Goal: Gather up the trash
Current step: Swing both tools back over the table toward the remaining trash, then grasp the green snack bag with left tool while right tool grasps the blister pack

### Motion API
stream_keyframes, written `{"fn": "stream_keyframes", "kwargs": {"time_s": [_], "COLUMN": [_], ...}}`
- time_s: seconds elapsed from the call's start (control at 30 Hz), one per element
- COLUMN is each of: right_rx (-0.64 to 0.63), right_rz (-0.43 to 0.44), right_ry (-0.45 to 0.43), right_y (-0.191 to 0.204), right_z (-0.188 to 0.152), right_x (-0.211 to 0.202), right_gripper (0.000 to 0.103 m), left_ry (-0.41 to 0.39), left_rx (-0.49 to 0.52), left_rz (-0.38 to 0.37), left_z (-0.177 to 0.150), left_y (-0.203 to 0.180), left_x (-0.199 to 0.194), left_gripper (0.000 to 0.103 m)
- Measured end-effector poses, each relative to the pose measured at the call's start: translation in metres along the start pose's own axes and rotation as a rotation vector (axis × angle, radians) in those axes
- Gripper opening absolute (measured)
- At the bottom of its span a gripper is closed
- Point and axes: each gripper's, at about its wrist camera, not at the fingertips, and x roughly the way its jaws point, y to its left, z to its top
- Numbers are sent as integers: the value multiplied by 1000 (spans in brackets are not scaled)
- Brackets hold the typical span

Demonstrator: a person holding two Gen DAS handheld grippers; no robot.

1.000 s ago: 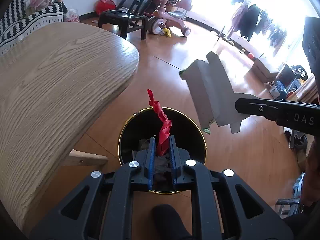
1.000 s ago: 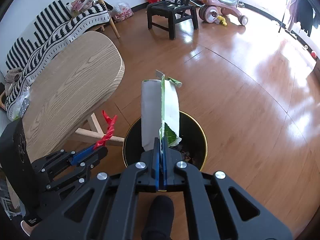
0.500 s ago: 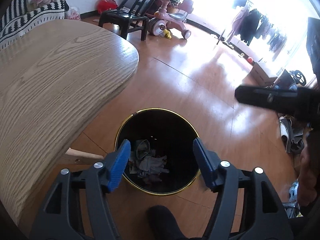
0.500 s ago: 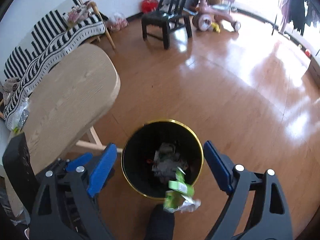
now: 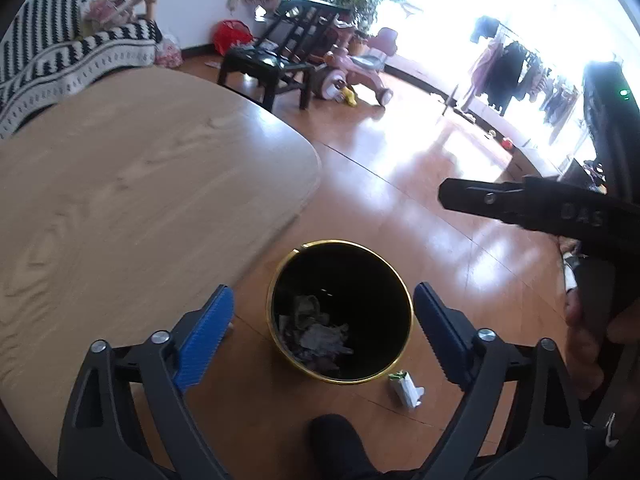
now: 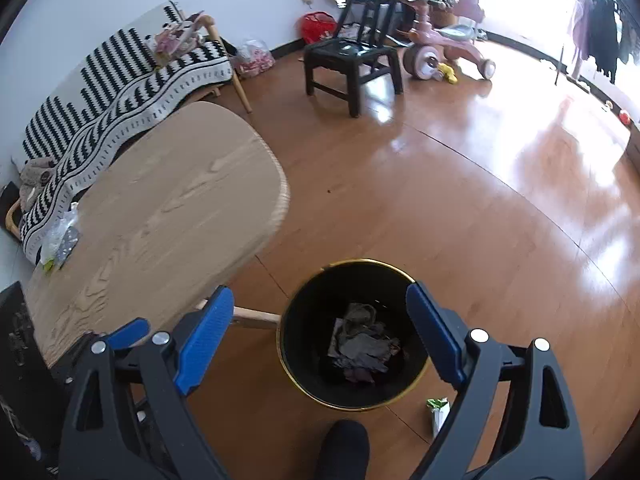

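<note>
A black trash bin with a gold rim (image 5: 360, 280) (image 6: 340, 292) stands on the wooden floor below both grippers, with crumpled trash (image 5: 316, 332) (image 6: 364, 344) at its bottom. A white and green carton (image 5: 406, 388) (image 6: 438, 412) lies on the floor just outside the bin's near right rim. My left gripper (image 5: 322, 336) hangs above the bin, its jaws opening with nothing between them. My right gripper (image 6: 320, 340) is open and empty over the bin as well. In the left wrist view it reaches in from the right (image 5: 520, 204), held by a hand (image 5: 580, 340).
A rounded wooden table (image 5: 120, 200) (image 6: 160, 220) stands left of the bin, with a plastic wrapper (image 6: 60, 240) near its far end. Behind are a black chair (image 6: 352, 56), a pink tricycle (image 6: 444, 52) and a striped sofa (image 6: 120, 80).
Both grippers opened and rose. The red twisted wrapper left the left gripper and is gone from view. The carton fell from the right gripper and landed on the floor beside the bin.
</note>
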Motion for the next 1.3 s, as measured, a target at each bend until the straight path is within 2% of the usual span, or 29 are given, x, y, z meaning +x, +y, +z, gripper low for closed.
{"fn": "stream_keyframes", "kwargs": {"time_s": [0.2, 0.37, 0.53, 0.6, 0.67, 0.87, 1.07, 1.3], "right_rx": [-53, -130, -217, -260, -310, -435, -475, -457], "right_rz": [45, 113, 201, 229, 261, 347, 368, 382], "right_ry": [-27, -44, -42, -37, -31, -22, 31, 61], "right_y": [54, 124, 207, 244, 284, 381, 428, 459], "right_z": [5, 7, 0, -6, -15, -46, -67, -59], "right_x": [0, 1, 9, 14, 20, 37, 70, 92], "right_gripper": [86, 86, 87, 87, 87, 88, 89, 89], "left_ry": [-38, -61, -104, -139, -132, -161, -161, -165], "left_rx": [20, 8, -128, -220, -292, -381, -446, -503], "left_rz": [97, 245, 355, 370, 379, 499, 559, 587], "left_z": [-10, -30, -56, -72, -86, -117, -136, -137], "left_y": [42, 112, 197, 231, 256, 314, 352, 388], "left_x": [-57, -113, -168, -191, -204, -251, -271, -273], "left_gripper": [93, 94, 94, 94, 94, 94, 94, 94]}}
